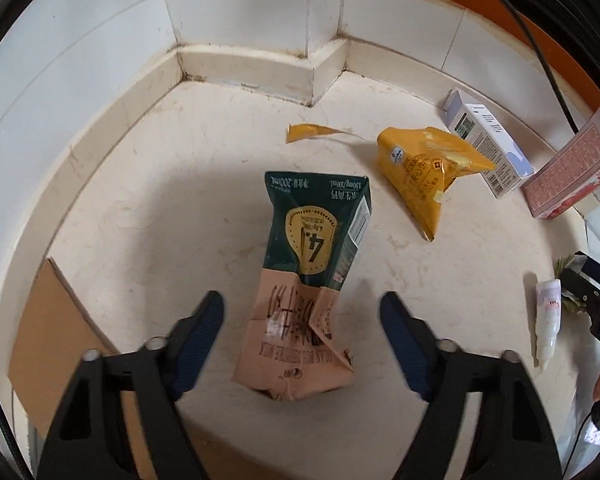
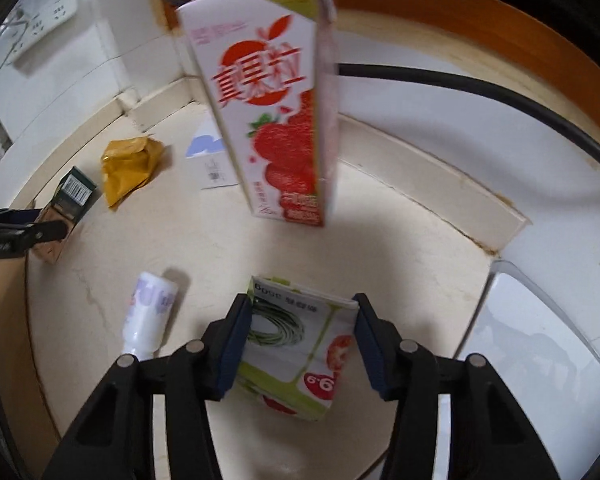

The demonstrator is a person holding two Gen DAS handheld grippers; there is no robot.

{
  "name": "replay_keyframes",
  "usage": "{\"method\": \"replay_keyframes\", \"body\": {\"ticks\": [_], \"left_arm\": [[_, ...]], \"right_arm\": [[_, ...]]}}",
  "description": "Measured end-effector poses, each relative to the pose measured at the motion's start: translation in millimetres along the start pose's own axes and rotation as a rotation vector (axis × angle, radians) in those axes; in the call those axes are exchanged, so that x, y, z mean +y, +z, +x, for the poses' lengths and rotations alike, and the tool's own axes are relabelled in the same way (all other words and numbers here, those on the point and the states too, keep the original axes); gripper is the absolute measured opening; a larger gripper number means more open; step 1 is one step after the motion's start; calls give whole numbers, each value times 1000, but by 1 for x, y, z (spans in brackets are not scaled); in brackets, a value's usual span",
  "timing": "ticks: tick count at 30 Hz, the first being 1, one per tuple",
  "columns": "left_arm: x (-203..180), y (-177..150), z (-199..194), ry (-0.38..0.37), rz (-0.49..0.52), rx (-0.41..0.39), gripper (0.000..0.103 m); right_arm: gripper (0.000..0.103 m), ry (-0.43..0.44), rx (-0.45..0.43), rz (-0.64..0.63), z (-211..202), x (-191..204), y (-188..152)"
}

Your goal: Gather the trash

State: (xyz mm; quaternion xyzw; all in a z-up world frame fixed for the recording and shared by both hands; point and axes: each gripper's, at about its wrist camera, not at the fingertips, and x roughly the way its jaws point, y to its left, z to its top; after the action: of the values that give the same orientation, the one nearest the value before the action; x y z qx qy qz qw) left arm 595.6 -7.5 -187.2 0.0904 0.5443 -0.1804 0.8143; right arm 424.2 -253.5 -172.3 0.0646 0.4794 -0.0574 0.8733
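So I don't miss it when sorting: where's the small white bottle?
The small white bottle lies on the floor, left of the right hand-held gripper in the right wrist view, below the crushed green carton.

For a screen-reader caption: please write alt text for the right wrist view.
The right gripper has its fingers closed on a green-and-white printed paper packet lying on a cream floor. Behind it stands a tall white strawberry drink carton.

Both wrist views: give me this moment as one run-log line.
left gripper: open, straddling crushed green milk carton | right gripper: shut on green-white packet | strawberry carton: upright, untouched
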Motion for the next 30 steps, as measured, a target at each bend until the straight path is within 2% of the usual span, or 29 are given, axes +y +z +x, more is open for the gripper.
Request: {"method": "replay_keyframes", "body": {"ticks": [1,2,4,9,13,21,25,30], "left_arm": [[-1,-1,2,-1,0,7,51],[-2,-2,3,2,-2,15,47],[-5,-5,1,16,3,-2,47],[-16,-17,-9,59,27,-36,46],[-26,-24,-31,60,36,-56,46],[-57,-40,-103,32,63,-114,46],[-80,-64,-152,14,80,-151,46],[-95,-111,-216,-10,78,-188,46]], "right_arm": [[28,9,-2,1,-1,0,1],[25,25,2,13,-2,-3,1],[13,70,4,46,-5,-9,0],[5,84,-18,33,-18,-6,-3],[3,97,-44,37,-32,-5,-11],[3,129,-97,62,-80,-8,-22],[3,153,-128,67,-116,-12,-35],[3,201,-150,45,-171,-17,-65]]}}
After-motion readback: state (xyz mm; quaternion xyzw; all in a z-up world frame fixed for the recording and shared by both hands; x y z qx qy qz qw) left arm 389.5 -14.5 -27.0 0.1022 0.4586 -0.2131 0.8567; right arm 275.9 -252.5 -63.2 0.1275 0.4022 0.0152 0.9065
